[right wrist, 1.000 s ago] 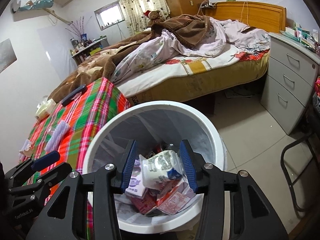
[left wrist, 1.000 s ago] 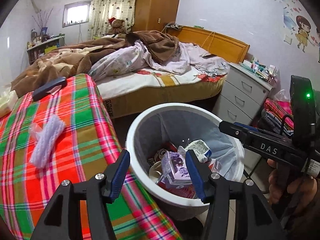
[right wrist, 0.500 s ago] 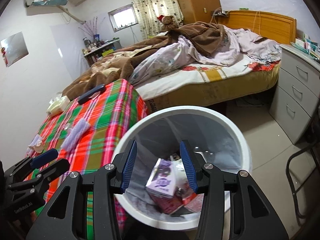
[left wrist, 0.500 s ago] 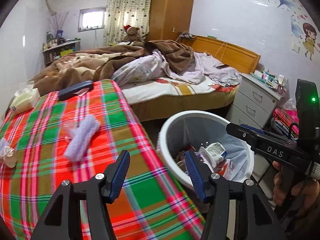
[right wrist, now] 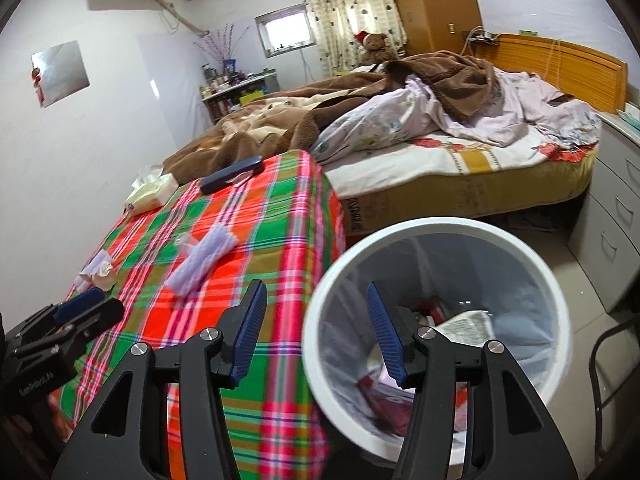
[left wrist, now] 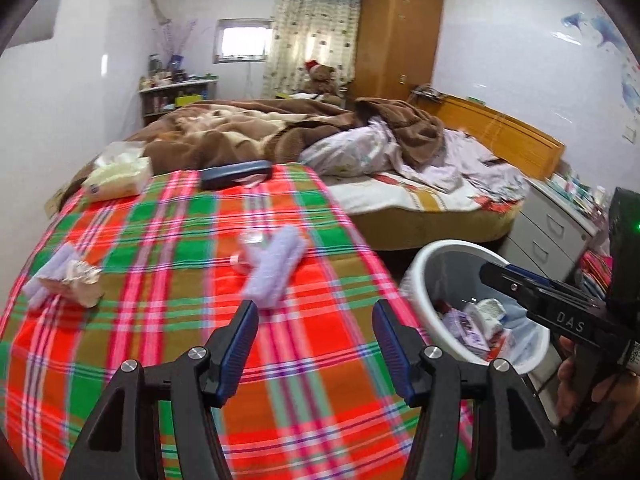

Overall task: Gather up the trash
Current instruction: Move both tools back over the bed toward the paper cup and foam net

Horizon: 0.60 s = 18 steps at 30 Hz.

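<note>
- Both grippers have swung from over the bin [right wrist: 436,232] toward the table [left wrist: 168,344]; the carton the right gripper [right wrist: 316,332] held now lies in the bin.
- Left gripper [left wrist: 314,344] gapes empty; right jaws are opening, nothing between.
- Purple wrapper [left wrist: 276,270] lies mid-table; crumpled scrap [left wrist: 80,282] at the left.
- Risk: the flimsy wrapper may slide off when pinched.
</note>
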### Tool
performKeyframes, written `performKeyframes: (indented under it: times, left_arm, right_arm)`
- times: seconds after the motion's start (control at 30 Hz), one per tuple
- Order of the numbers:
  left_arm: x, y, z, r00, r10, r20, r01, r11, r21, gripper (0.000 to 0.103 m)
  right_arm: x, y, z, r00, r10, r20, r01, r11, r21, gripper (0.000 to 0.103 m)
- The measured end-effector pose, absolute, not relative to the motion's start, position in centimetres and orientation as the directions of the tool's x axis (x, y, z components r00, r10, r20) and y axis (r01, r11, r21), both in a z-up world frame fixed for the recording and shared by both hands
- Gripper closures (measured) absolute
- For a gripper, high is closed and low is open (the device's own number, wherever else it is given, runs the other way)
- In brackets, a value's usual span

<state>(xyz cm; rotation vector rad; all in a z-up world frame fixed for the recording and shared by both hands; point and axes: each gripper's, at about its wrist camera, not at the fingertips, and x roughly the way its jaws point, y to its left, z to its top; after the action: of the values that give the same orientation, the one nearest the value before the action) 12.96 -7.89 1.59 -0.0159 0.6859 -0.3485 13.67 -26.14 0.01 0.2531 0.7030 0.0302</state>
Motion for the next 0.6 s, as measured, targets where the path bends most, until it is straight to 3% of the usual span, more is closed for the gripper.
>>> performKeyframes:
  times: [0.6]
  left_arm:
    - [15.2,4.3,0.4,0.758,-0.149,-0.635,0.065,0.986,-0.153,0.044]
  right_arm:
    - [18.4,-18.7,-0.9,0.704,0.220,-0.675,-0.068,0.967,0.244,0.049]
